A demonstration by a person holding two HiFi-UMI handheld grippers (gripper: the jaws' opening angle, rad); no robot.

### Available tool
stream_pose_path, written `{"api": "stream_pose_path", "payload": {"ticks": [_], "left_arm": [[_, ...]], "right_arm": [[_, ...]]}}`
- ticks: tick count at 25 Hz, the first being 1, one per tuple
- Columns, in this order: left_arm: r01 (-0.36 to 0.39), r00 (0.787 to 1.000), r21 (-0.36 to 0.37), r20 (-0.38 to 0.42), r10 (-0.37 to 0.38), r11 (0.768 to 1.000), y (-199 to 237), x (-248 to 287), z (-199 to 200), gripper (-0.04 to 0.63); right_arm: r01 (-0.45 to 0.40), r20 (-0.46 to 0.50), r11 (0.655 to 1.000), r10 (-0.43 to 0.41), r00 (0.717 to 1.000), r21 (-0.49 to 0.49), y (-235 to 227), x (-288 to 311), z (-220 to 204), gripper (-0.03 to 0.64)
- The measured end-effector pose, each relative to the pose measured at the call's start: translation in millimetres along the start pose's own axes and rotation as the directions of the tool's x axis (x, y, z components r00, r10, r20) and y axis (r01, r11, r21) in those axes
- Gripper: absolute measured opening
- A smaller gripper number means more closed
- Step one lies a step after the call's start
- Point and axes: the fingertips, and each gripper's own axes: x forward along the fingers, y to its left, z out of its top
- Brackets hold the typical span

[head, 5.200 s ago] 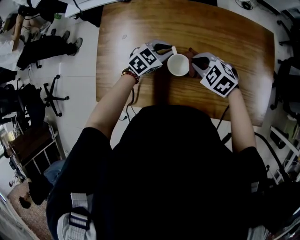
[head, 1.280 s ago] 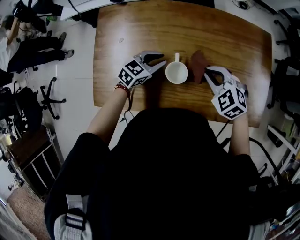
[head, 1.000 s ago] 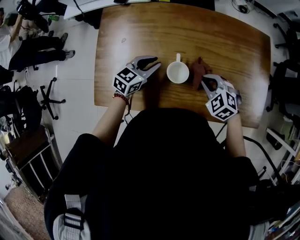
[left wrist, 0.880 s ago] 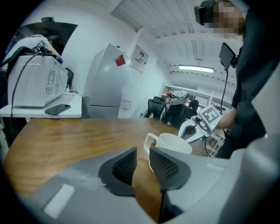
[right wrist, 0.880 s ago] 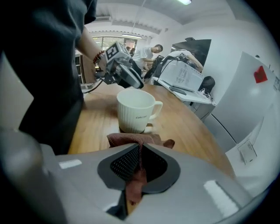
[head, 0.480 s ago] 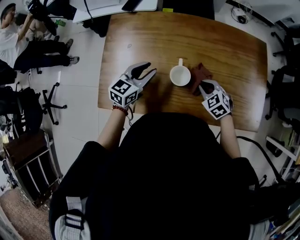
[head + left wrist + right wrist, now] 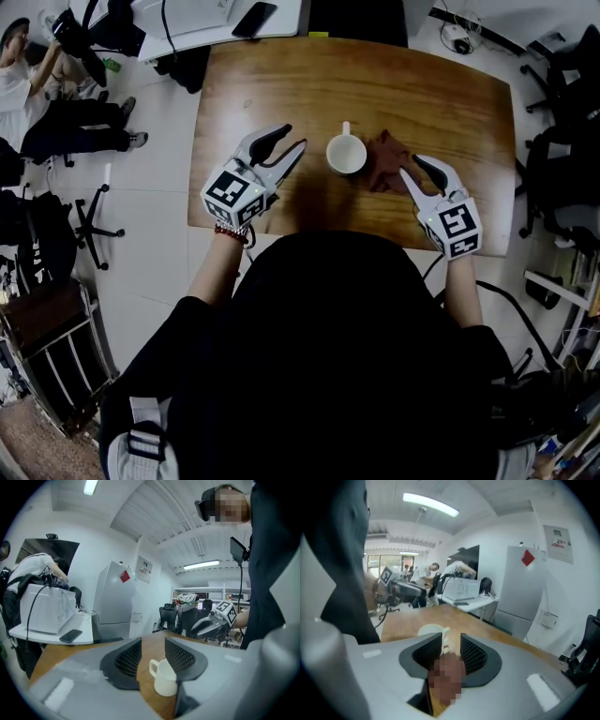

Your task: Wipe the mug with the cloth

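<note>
A white mug [image 7: 347,155] stands upright on the wooden table [image 7: 441,103], its handle pointing away from me. A crumpled brown cloth [image 7: 382,161] lies on the table against the mug's right side. My left gripper [image 7: 284,143] hovers left of the mug with its jaws opening and nothing between them. In the left gripper view the mug [image 7: 165,680] sits just beyond the fingertips [image 7: 129,658]. My right gripper [image 7: 412,169] is at the cloth's right edge, its jaws opening. In the right gripper view the cloth shows as a blurred brown shape between the fingers, with the mug [image 7: 432,632] behind it.
The table's near edge [image 7: 356,232] runs just in front of me. A white desk with a phone [image 7: 255,17] stands beyond the far left corner. Office chairs [image 7: 562,178] crowd the right side. A person [image 7: 28,89] sits on the floor at the upper left.
The right gripper opened and let go of the cloth, which now lies beside the mug. Both grippers drew back from the mug, and the left jaws widened.
</note>
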Motion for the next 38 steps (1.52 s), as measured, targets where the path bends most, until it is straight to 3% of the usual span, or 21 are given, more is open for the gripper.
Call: {"api": "stream_pose_path", "payload": {"ticks": [2, 4, 6, 9, 11, 14, 16, 17, 22, 29, 38], "left_arm": [[-0.023, 0.998, 0.032, 0.057, 0.021, 0.999, -10, 2, 28, 0.157], [-0.053, 0.992, 0.115, 0.118, 0.039, 0.992, -26, 3, 53, 0.246], [-0.094, 0.981, 0.210, 0.186, 0.055, 0.973, -44, 0, 78, 0.279], [-0.165, 0.950, 0.228, 0.299, 0.092, 0.960, -60, -10, 115, 0.282], [-0.169, 0.936, 0.219, 0.340, 0.087, 0.961, -67, -15, 129, 0.281], [-0.124, 0.941, 0.244, 0.336, 0.036, 0.962, -78, -15, 132, 0.222], [-0.085, 0.948, 0.243, 0.319, 0.003, 0.966, -80, -18, 128, 0.055], [-0.069, 0.951, 0.233, 0.308, -0.006, 0.970, -77, -22, 125, 0.006], [-0.062, 0.964, 0.190, 0.267, 0.009, 0.980, -65, -31, 109, 0.005], [-0.053, 0.966, 0.154, 0.259, 0.011, 0.987, -63, -21, 102, 0.026], [-0.050, 0.970, 0.160, 0.244, 0.010, 0.986, -65, -17, 101, 0.029]], "right_arm": [[0.070, 0.143, 0.996, -0.076, 0.987, 0.048, -6, -22, 43, 0.121], [0.174, 0.279, 0.981, -0.193, 0.941, 0.089, -11, -45, 80, 0.121], [0.255, 0.371, 0.960, -0.278, 0.886, 0.113, -8, -62, 108, 0.121], [0.271, 0.441, 0.955, -0.296, 0.847, 0.120, 7, -69, 134, 0.120], [0.253, 0.448, 0.963, -0.265, 0.854, 0.088, 19, -63, 141, 0.120], [0.220, 0.440, 0.974, -0.223, 0.870, 0.057, 31, -50, 147, 0.117], [0.212, 0.435, 0.977, -0.207, 0.876, 0.036, 39, -40, 152, 0.117], [0.210, 0.434, 0.977, -0.198, 0.879, 0.019, 44, -32, 155, 0.117], [0.196, 0.360, 0.980, -0.167, 0.918, -0.043, 56, -12, 143, 0.115], [0.211, 0.335, 0.977, -0.189, 0.923, -0.030, 43, -24, 127, 0.097], [0.233, 0.312, 0.972, -0.224, 0.923, 0.008, 33, -22, 121, 0.074]]}}
